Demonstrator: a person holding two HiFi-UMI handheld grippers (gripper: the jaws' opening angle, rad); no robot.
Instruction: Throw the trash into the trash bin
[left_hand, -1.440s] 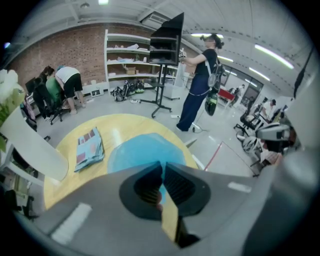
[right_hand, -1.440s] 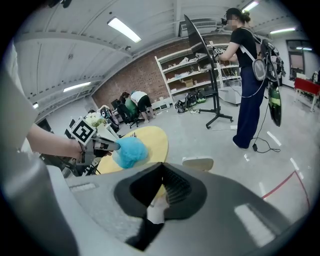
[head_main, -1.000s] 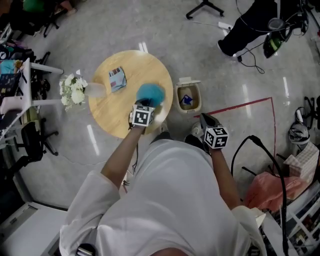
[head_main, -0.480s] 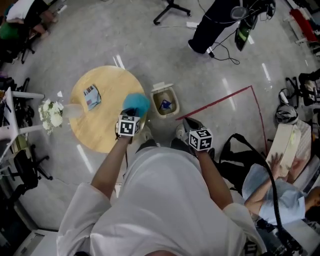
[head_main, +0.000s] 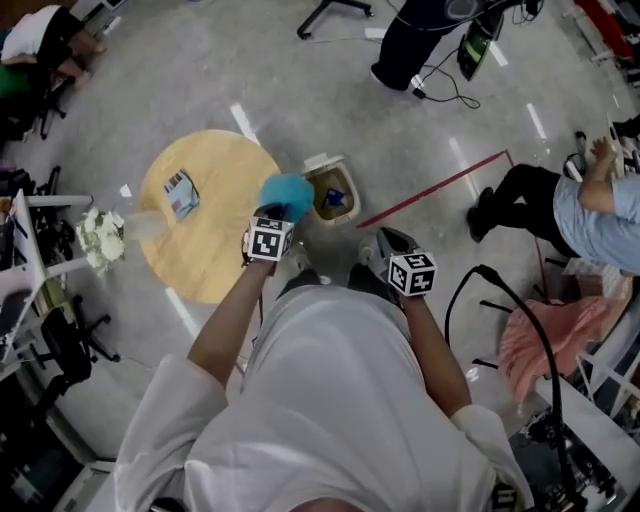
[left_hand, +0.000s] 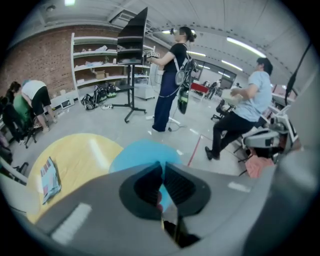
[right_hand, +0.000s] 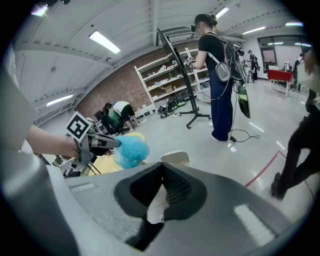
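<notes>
A crumpled blue piece of trash (head_main: 287, 193) is held in my left gripper (head_main: 280, 212), shut on it. It hangs just past the right edge of the round wooden table (head_main: 205, 250), right beside the open beige trash bin (head_main: 350, 190) on the floor. Something blue lies inside the bin. In the left gripper view the blue trash (left_hand: 142, 155) bulges over the closed tips of the left gripper (left_hand: 161, 167). My right gripper (head_main: 385, 238) hovers right of the bin, tips together. The right gripper view shows the blue trash (right_hand: 131, 150) and the bin (right_hand: 175, 158) beyond the right gripper (right_hand: 161, 167).
A small printed packet (head_main: 182, 193) lies on the table, and white flowers (head_main: 100, 235) stand at its left edge. A red floor line (head_main: 430, 190) runs right of the bin. One person in dark clothes (left_hand: 170, 80) stands nearby; another in light blue (head_main: 600, 205) is at the right.
My left gripper has carried the blue trash rightwards off the table top to the bin's side. My right gripper has shifted a little with it. The person in light blue has moved.
</notes>
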